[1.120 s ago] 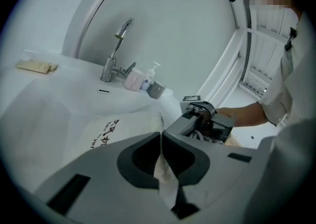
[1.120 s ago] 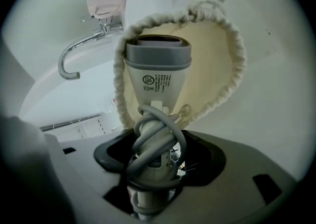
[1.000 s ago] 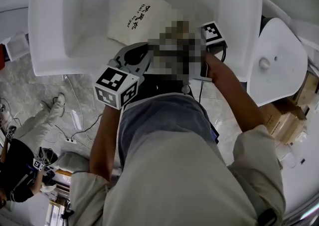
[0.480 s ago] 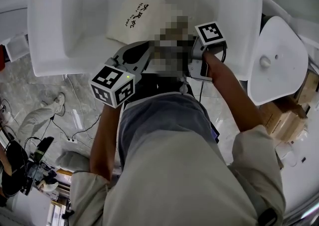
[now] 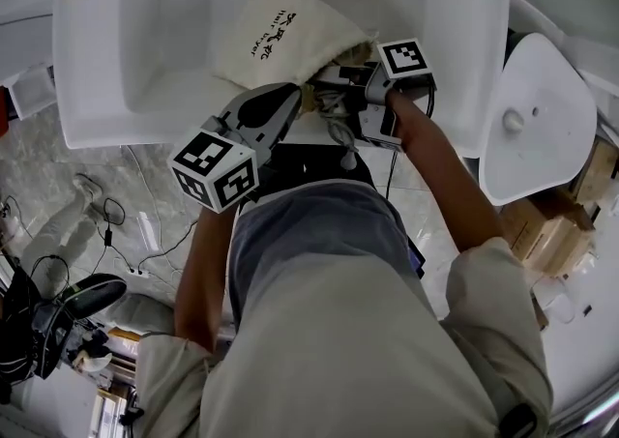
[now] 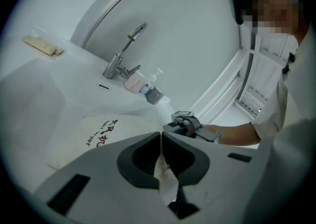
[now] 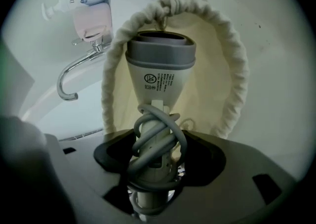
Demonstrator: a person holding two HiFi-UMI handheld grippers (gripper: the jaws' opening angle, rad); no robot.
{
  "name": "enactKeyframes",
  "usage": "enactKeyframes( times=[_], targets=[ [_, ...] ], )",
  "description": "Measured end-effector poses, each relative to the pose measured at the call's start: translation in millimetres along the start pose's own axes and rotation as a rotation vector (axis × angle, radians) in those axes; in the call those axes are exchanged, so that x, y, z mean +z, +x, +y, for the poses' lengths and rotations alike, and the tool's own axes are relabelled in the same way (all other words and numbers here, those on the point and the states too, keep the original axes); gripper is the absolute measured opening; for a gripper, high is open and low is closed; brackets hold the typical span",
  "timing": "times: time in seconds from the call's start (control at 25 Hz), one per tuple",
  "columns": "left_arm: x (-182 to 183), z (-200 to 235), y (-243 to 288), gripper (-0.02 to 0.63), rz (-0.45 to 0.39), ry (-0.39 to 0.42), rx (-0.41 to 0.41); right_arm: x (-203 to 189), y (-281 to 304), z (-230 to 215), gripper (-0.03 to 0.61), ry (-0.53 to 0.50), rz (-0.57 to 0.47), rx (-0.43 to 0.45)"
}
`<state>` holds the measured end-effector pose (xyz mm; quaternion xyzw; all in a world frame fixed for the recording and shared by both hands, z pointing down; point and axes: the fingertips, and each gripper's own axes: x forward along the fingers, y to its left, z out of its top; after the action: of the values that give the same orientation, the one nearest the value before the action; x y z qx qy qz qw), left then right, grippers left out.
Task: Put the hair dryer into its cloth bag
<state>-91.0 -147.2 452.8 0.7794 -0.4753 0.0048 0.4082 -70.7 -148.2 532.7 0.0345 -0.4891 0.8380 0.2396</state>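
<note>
The cream cloth bag [image 5: 276,30] with dark lettering lies on the white sink counter [image 5: 106,107]. My left gripper [image 5: 295,98] is shut on the cloth edge [image 6: 164,178] of the bag's mouth. My right gripper [image 5: 356,109] is shut on the handle of the grey-white hair dryer [image 7: 158,77], which has its cord wound around it. The dryer's nozzle points into the bag's open mouth, ringed by the rope drawstring [image 7: 236,74]. In the left gripper view the bag [image 6: 94,136] lies to the left and the right gripper [image 6: 186,121] shows beyond my jaws.
A chrome faucet [image 6: 122,52] and a pump soap bottle [image 6: 154,88] stand at the back of the counter, with a mirror behind. A wooden item [image 6: 43,46] lies at the far left corner. A white toilet [image 5: 537,112] stands to the right.
The bag's mouth end has bulged up and toward the right gripper. The left gripper's marker cube has shifted slightly left. The right gripper has edged toward the bag with the dryer.
</note>
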Motion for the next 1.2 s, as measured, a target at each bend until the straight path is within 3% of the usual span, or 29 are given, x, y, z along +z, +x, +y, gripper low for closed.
enactKeyframes(
  times=[0.52,0.96,1.2],
  targets=[
    [-6.0,-0.4,5.5,0.02,0.042,0.005,-0.02,18.6,21.2,-16.7,0.273,-0.132,0.023,-0.16],
    [-8.0,-2.8,12.0,0.02,0.027,-0.032,-0.045,54.7,36.8,-1.0,0.295,-0.194,-0.091,-0.107],
    [-5.4,2.7,16.2,0.02,-0.001,-0.074,-0.016,64.9,37.5,-3.5,0.344,-0.207,-0.167,-0.082]
  ],
)
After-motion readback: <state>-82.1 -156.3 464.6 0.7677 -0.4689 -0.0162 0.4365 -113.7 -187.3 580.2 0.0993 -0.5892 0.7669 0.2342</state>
